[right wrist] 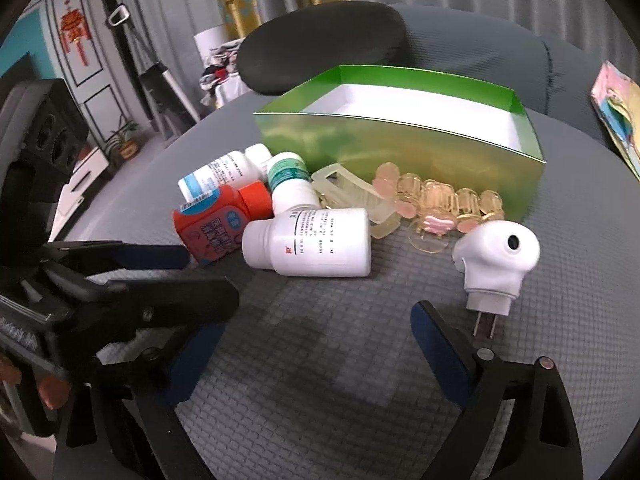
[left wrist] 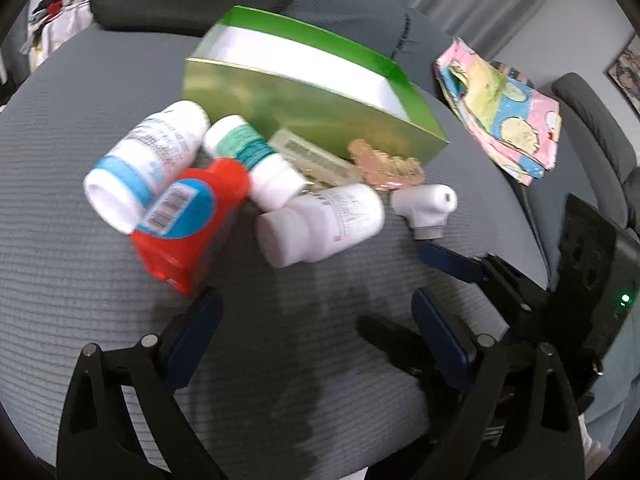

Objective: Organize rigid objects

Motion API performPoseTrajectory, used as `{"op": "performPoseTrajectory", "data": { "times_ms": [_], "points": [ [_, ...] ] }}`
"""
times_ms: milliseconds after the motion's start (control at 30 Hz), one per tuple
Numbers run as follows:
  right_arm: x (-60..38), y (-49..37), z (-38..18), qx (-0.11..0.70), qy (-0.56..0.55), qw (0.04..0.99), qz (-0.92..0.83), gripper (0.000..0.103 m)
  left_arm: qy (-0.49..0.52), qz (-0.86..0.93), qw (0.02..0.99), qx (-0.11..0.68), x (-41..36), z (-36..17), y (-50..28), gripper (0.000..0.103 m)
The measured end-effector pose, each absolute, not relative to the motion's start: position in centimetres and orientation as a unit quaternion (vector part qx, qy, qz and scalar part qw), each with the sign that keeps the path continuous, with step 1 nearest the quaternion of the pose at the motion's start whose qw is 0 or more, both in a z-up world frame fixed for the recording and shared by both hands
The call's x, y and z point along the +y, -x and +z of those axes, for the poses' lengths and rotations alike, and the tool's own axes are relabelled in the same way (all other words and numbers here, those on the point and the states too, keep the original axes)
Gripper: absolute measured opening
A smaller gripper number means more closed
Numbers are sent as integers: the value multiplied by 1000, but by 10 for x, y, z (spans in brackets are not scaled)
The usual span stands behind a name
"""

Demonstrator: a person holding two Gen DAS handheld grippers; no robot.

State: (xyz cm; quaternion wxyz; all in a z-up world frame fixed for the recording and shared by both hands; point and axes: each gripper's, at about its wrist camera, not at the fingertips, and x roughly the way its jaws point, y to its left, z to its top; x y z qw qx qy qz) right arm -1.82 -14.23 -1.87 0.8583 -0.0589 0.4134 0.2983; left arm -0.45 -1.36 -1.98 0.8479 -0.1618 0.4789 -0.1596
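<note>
Both the left gripper [left wrist: 316, 312] and right gripper [right wrist: 316, 330] hung with jaws spread, grasping nothing. The bottles, a red one [right wrist: 216, 224] among them, lay heaped on the grey cushion [right wrist: 320, 360] against the open green box [right wrist: 400, 148], beside what looked like hair clips [right wrist: 440, 204] and a white plug-in device [right wrist: 496, 256].

Green box [left wrist: 320, 116] open on grey cushion [left wrist: 80, 280]; bottles [left wrist: 320, 224] piled in front; left hand-held gripper [left wrist: 316, 320] empty, jaws wide.
</note>
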Motion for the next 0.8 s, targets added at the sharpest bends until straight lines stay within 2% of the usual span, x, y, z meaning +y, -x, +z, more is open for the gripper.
{"op": "performPoseTrajectory", "data": {
  "times_ms": [33, 133, 267, 400, 500, 600, 700, 800],
  "points": [
    [-141, 16, -19, 412, 60, 857, 305, 94, 158, -159, 850, 477, -16, -20, 3, 93],
    [-139, 9, -20, 410, 64, 852, 318, 90, 163, -162, 851, 472, -19, -21, -6, 81],
    [-137, -2, -24, 412, 66, 847, 331, 84, 165, -154, 852, 473, -20, -27, -15, 81],
    [-135, -11, -28, 416, 58, 842, 340, 83, 172, -154, 851, 472, -18, -30, -21, 79],
    [-132, -19, -31, 415, 63, 839, 346, 83, 185, -165, 846, 473, -16, -31, -26, 66],
    [-129, -26, -33, 419, 63, 834, 353, 80, 180, -158, 848, 472, -15, -32, -29, 66],
    [-123, -29, -35, 420, 66, 829, 364, 70, 187, -158, 845, 475, -11, -34, -32, 66],
    [-117, -28, -35, 419, 75, 829, 363, 70, 181, -156, 845, 478, -10, -36, -32, 66]
  ]
}}
